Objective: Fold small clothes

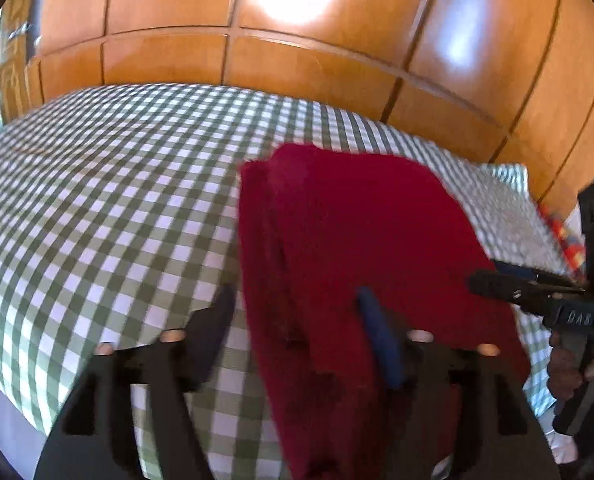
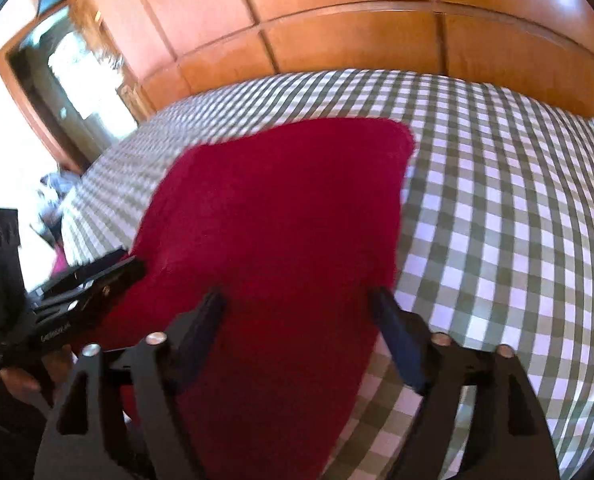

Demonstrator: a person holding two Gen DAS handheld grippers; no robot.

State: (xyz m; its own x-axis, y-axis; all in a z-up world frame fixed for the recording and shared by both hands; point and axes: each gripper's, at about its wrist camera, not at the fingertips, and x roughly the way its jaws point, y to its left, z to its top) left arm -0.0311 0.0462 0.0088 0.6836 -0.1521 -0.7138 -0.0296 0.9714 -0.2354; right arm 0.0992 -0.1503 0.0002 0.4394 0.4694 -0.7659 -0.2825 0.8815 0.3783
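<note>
Both tools tilt down, spread, over red garment.

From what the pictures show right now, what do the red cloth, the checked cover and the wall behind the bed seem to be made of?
Red cloth: soft fabric, probably fleece or knit; matte, slightly fuzzy, with a rounded corner.
Checked cover: thin woven fabric, likely cotton; flat green and white checks with small wrinkles.
Wall behind the bed: wood or wood veneer panels, glossy varnish; bright reflections and dark seams show it.
</note>
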